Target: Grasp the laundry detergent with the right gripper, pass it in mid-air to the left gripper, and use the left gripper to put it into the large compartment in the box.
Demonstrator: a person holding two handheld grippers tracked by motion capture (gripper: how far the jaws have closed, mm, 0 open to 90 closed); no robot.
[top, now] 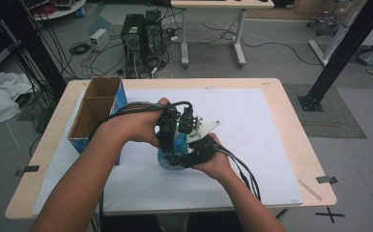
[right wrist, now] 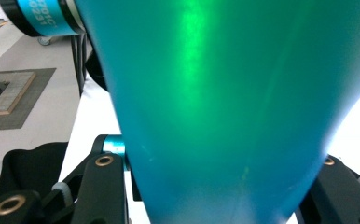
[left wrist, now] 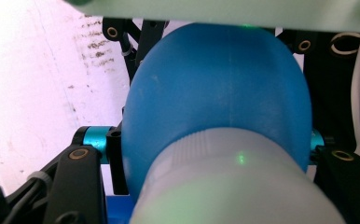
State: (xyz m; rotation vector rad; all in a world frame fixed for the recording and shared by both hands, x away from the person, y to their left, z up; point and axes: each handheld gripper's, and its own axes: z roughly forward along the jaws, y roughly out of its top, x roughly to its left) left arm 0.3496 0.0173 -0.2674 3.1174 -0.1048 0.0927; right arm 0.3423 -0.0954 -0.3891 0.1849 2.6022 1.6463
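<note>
A blue rounded bottle (top: 174, 151) with a pale grey cap end (left wrist: 234, 186) is held just above the white mat (top: 257, 145) at the table's middle. My left gripper (top: 167, 137) comes at it from the upper left, and its black jaws flank the blue body (left wrist: 215, 107) on both sides and press on it. My right gripper (top: 197, 151) reaches in from the lower right and is shut on the same bottle, whose blue-green wall (right wrist: 215, 102) runs between the jaws. The grey three-cornered plate (top: 205, 128) sits above the right hand.
An open cardboard box with blue sides (top: 97, 113) stands at the mat's left edge, close to the left forearm. A thin wooden stick (top: 310, 189) lies near the table's front right corner. Computer towers (top: 141, 34) and cables are on the floor behind.
</note>
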